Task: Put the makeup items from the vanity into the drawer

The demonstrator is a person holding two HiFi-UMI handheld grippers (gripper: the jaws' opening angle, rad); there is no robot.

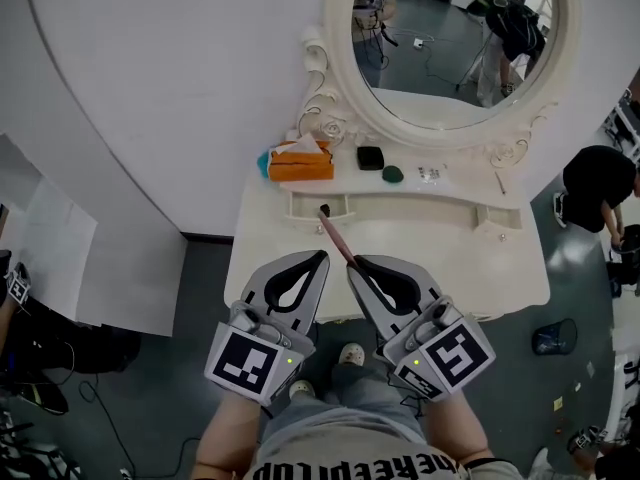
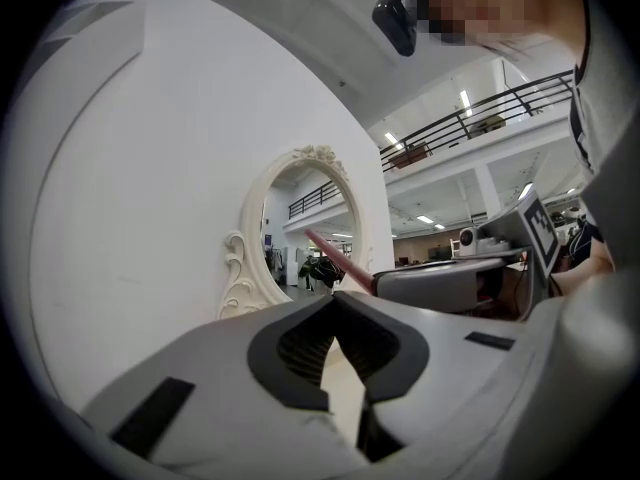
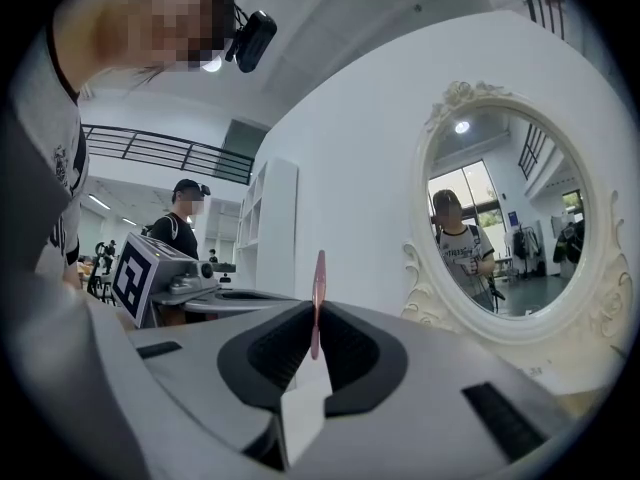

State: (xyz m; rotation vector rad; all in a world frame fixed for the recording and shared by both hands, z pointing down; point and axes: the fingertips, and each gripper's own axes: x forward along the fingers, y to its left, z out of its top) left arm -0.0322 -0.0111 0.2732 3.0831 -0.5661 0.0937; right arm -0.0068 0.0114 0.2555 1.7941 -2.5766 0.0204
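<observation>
In the head view both grippers are held low in front of the cream vanity (image 1: 270,258). My right gripper (image 1: 353,263) is shut on a thin pink makeup pencil (image 1: 338,238), whose dark tip points up at the small left drawer front (image 1: 318,205). The right gripper view shows the pencil (image 3: 319,288) standing out between the closed pads of that gripper (image 3: 316,313). The left gripper (image 1: 322,256) is shut on nothing; its jaws (image 2: 335,303) meet, with the pencil (image 2: 335,258) beyond them. On the shelf lie a black compact (image 1: 370,157), a dark green item (image 1: 393,174) and small pieces (image 1: 429,174).
An orange tissue box (image 1: 300,160) stands at the shelf's left end below the oval mirror (image 1: 450,38). A thin stick (image 1: 500,182) lies at the right end. A white wall panel (image 1: 120,118) is to the left. A person in black (image 1: 600,183) crouches at far right.
</observation>
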